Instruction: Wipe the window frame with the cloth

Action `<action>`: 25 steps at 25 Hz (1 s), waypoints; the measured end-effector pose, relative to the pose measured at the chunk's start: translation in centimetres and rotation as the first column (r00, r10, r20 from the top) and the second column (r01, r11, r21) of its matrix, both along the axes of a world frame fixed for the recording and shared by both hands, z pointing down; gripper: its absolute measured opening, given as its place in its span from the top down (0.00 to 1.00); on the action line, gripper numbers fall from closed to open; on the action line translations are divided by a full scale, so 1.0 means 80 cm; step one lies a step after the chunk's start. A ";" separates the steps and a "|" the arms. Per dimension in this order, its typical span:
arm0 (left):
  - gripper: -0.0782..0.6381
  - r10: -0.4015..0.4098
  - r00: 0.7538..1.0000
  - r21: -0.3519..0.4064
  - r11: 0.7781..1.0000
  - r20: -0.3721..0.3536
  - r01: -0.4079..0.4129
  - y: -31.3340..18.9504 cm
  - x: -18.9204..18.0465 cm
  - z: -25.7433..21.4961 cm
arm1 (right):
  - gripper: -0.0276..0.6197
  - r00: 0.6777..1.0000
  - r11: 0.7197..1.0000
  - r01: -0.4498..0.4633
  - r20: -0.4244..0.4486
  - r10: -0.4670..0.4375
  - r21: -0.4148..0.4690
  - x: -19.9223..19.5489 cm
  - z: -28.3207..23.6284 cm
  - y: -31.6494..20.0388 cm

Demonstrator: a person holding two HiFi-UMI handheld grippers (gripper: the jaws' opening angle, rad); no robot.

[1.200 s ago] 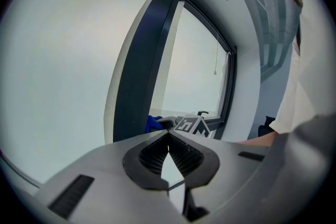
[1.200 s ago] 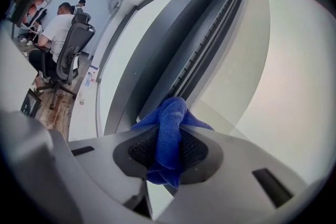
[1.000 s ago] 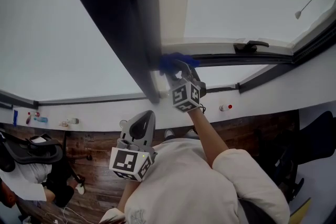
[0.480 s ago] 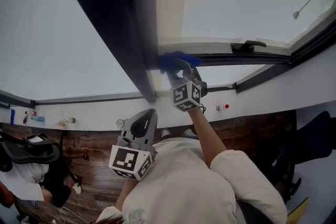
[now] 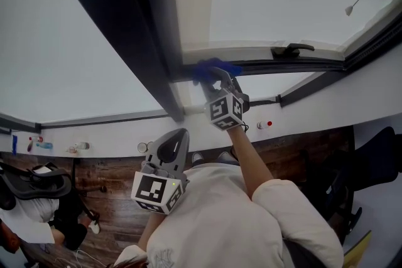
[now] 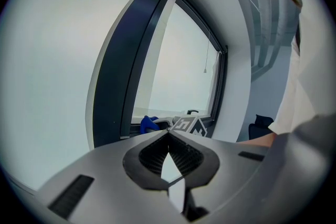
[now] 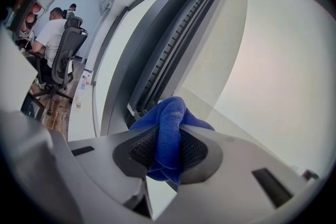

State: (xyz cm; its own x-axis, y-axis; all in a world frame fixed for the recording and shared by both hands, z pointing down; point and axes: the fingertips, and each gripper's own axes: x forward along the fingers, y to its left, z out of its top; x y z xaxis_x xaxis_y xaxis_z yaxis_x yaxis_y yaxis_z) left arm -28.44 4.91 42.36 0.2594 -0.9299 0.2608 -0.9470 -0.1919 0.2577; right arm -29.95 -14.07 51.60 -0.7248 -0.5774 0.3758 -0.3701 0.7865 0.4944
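Currently the right gripper (image 5: pixel 218 76) is raised to the window frame (image 5: pixel 156 41), and its jaws are clamped on a blue cloth (image 5: pixel 210 68). In the right gripper view, the cloth (image 7: pixel 169 122) is bunched between the two ribbed pads, with a fold bulging out past the jaw tips and a short end hanging below them. The cloth sits at the corner where the dark upright member of the frame meets the horizontal rail, just right of the upright. A black window handle (image 5: pixel 292 49) lies on the same rail, well to the right of the cloth.

The left gripper (image 5: pixel 180 134) is held low, near the person's chest and well apart from the frame. Its jaws are together at the tips, with nothing between them.
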 end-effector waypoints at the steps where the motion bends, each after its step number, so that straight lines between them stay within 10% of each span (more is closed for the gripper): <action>1: 0.88 0.005 1.000 0.000 1.000 0.000 -0.005 -0.001 0.002 0.000 | 0.81 1.000 1.000 0.003 0.002 -0.003 -0.005 0.001 0.000 0.000; 25: 0.88 0.051 0.999 0.012 0.999 0.000 -0.051 -0.009 0.021 -0.006 | 0.81 0.995 0.994 -0.065 0.070 0.071 -0.086 0.041 -0.005 -0.021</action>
State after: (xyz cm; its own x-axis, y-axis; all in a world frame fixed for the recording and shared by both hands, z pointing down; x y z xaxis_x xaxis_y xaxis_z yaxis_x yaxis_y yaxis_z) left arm -26.72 4.18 41.88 0.3063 -0.9186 0.2498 -0.9359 -0.2425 0.2556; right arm -26.67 -15.76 51.23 -0.7123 -0.5952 0.3720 -0.4570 0.7955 0.3979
